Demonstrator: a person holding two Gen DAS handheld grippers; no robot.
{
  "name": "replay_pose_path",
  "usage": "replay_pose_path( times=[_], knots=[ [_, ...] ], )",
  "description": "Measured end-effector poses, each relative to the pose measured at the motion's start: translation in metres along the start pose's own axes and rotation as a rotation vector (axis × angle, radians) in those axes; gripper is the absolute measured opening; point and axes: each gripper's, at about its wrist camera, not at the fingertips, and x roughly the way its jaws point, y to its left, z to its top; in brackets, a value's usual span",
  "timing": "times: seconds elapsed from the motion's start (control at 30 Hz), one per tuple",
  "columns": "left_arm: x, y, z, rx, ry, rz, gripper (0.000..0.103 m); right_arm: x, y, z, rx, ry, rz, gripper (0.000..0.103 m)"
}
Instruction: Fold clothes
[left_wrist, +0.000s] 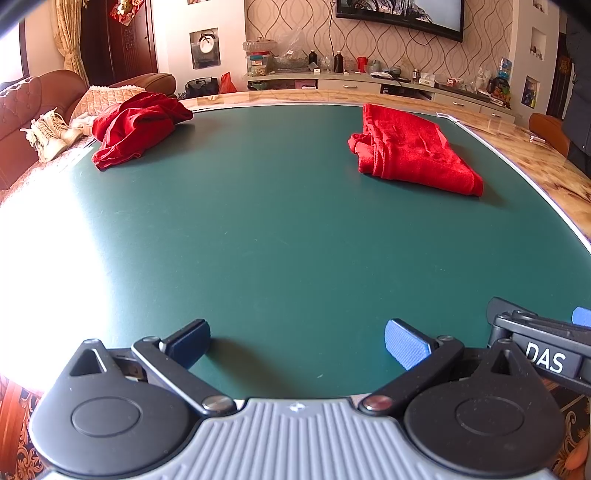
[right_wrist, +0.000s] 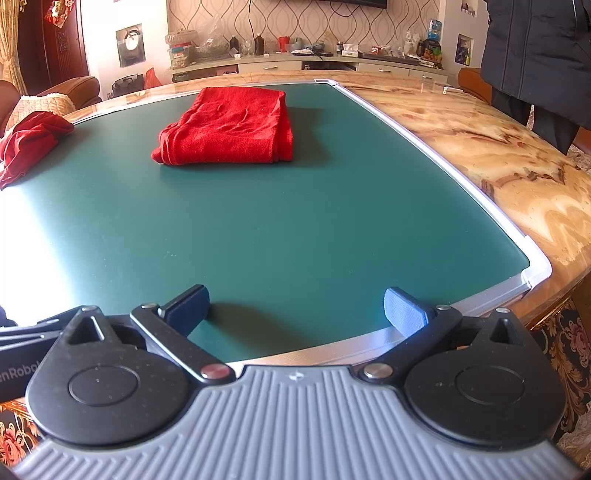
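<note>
Both grippers' jaws gape empty, folded red garment (right_wrist: 229, 127) well ahead.

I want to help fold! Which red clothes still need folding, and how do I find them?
Look at the green mat on the table. At its far left corner, near the sofa, lies a crumpled red heap. The other red cloth, far right, is already a neat flat rectangle.
</note>
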Motion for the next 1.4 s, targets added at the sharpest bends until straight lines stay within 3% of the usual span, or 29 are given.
replay_pose_path(
  times=[1.4],
  knots=[
    [-0.0019, 0.0008, -0.0004, 0.018, 0.012, -0.023, 0.103, -0.0028, 0.0017, -0.0015, -0.012, 0.008, 0.017, 0.103]
  ],
)
